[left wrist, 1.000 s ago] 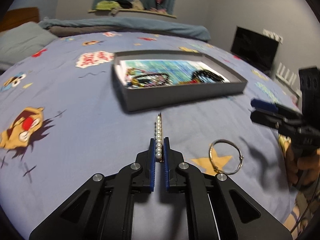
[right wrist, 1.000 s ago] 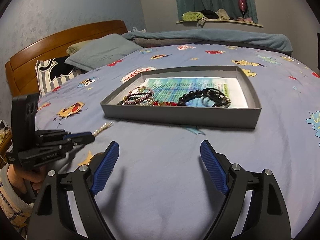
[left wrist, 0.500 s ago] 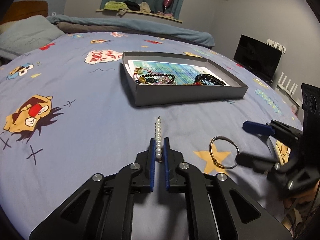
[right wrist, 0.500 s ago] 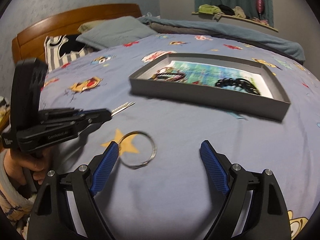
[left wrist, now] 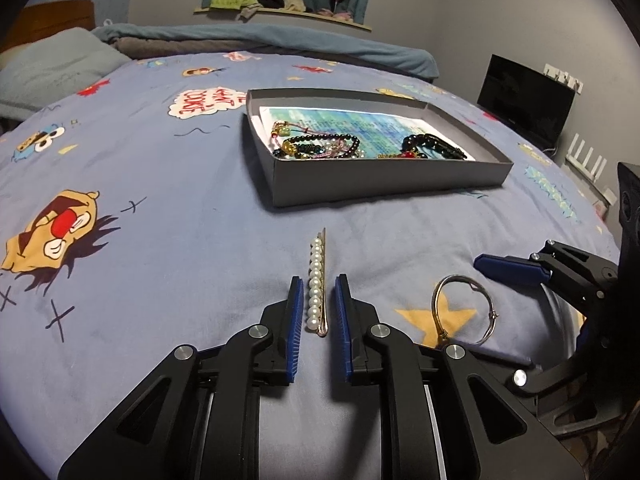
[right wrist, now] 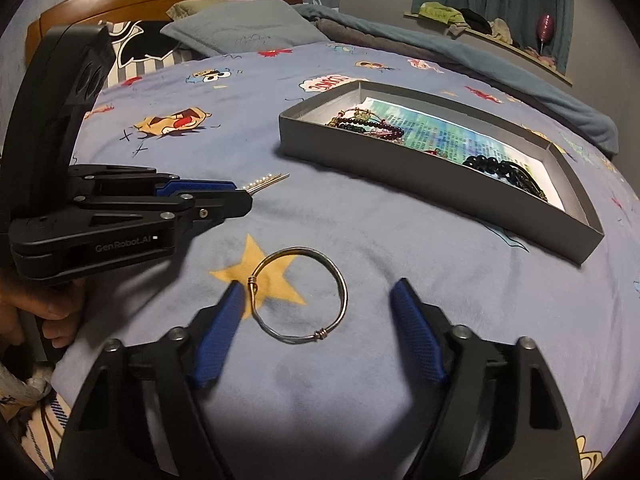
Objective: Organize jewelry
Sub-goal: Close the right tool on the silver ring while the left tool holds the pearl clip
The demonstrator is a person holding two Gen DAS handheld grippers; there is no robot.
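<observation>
Left wrist view: left gripper [left wrist: 317, 300] narrow, jaws just been opening, pearl hair clip [left wrist: 318, 282] lies loose between the pads on the bed [left wrist: 160, 240]. Right gripper [right wrist: 320, 304] fairly wide, jaws just been closing, wire bangle [right wrist: 300, 294] between them, left pad touching. Grey tray [right wrist: 440, 184] of bead bracelets sits farther toward the bed's far edge.
</observation>
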